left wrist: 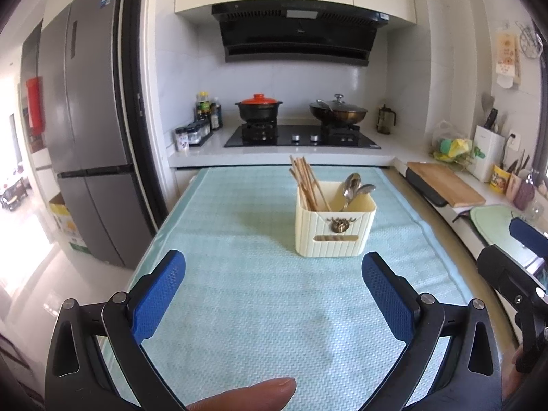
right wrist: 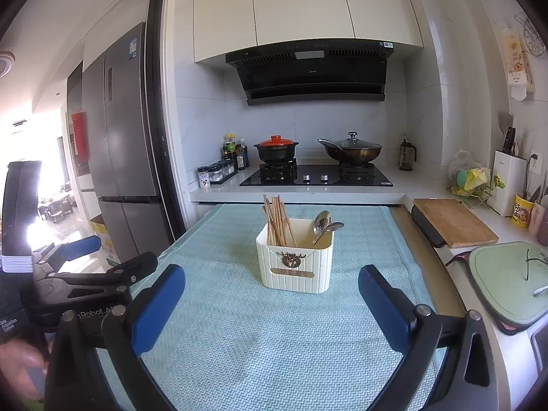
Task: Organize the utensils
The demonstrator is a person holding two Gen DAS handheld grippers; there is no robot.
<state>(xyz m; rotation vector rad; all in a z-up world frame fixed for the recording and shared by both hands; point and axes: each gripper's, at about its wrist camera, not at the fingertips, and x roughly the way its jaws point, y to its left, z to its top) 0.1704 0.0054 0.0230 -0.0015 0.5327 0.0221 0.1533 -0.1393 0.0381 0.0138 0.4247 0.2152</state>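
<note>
A cream ribbed utensil holder [left wrist: 335, 231] [right wrist: 295, 265] stands on a light green mat [left wrist: 239, 291] [right wrist: 257, 342]. Several wooden chopsticks [left wrist: 306, 183] [right wrist: 276, 219] stand in its left compartment. Metal spoons [left wrist: 356, 188] [right wrist: 323, 226] stand in its right compartment. My left gripper [left wrist: 274, 270] is open and empty, held short of the holder. My right gripper [right wrist: 272, 281] is open and empty, also short of the holder. The right gripper shows at the right edge of the left wrist view [left wrist: 513, 284]. The left gripper shows at the left of the right wrist view [right wrist: 92, 274].
Behind the mat is a counter with a gas hob [left wrist: 301, 135], a black pot with a red lid [left wrist: 258, 106] and a lidded wok [left wrist: 339, 109]. A wooden board [left wrist: 445, 183] and a green tray [right wrist: 507, 281] lie to the right. A fridge [left wrist: 89, 120] stands left.
</note>
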